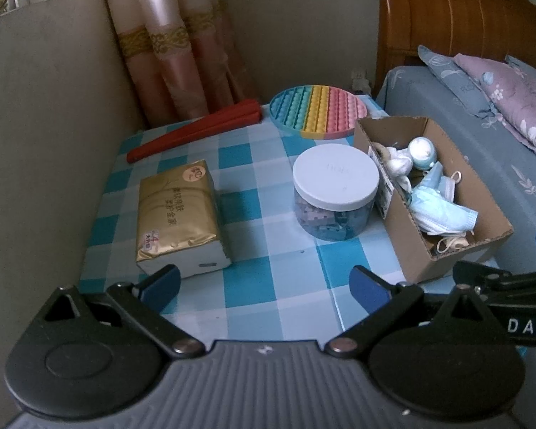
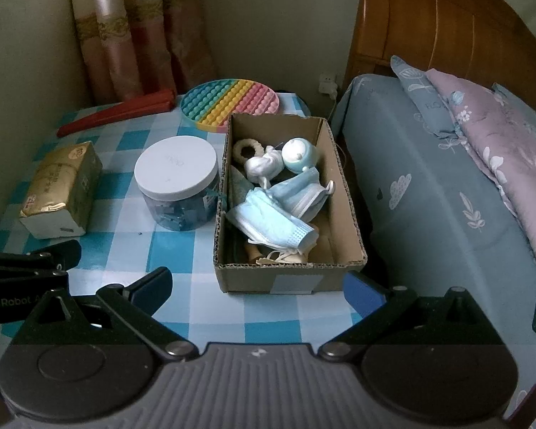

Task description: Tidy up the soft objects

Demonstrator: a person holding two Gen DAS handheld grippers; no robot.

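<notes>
— So, what can go wrong from here?

— Both jaws are spread and hold nothing. The left gripper (image 1: 264, 282) hovers near the tissue pack (image 1: 180, 216); I think the glossy wrap may slip.

— And the containers?

— The cardboard box (image 2: 289, 279), before the right gripper (image 2: 257, 291), holds face masks (image 2: 271, 220), a white sock and a small toy. The lidded jar (image 2: 177, 187) holds blue pieces.

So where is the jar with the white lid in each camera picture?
Left wrist view: the jar is right of centre, left of the cardboard box.
Right wrist view: the jar is left of centre, again left of the box.
Shared landmark: the rainbow pop mat behind both.
</notes>
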